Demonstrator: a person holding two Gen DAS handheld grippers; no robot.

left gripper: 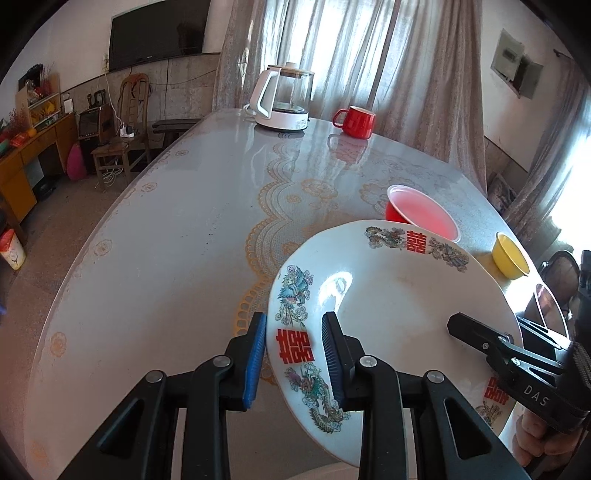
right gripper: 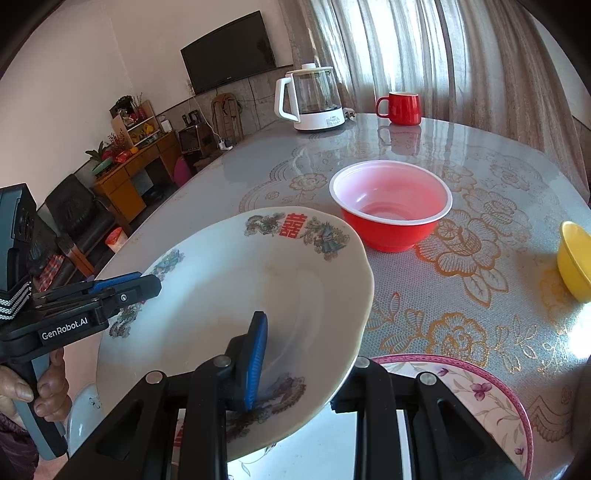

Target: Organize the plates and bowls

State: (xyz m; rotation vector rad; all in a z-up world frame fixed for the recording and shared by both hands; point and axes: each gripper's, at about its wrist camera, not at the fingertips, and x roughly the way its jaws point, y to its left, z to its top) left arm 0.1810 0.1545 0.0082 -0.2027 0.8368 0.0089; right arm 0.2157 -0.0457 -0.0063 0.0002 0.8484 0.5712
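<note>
Gripped at opposite rims by left gripper (left gripper: pixel 293 363) and right gripper (right gripper: pixel 299 363), white glazed dragon-and-phoenix plate (right gripper: pixel 236 314) tilted clear of table, just short of red plastic bowl (right gripper: pixel 390 206), seemingly for stacking.

A glass kettle (left gripper: pixel 282 98) with a white handle and base is standing at the far edge of the table (left gripper: pixel 166 240), and a red mug (left gripper: pixel 355 122) is sitting just to its right, both reflecting in the glossy floral cover. Pale curtains (left gripper: pixel 351 55) are hanging behind them. A dark television (left gripper: pixel 159 31) is hanging on the far left wall. Below it, a wooden chair (left gripper: pixel 122 140) is standing by a wooden cabinet (left gripper: pixel 33 155) along the left side, where a pink object is resting on the floor.
</note>
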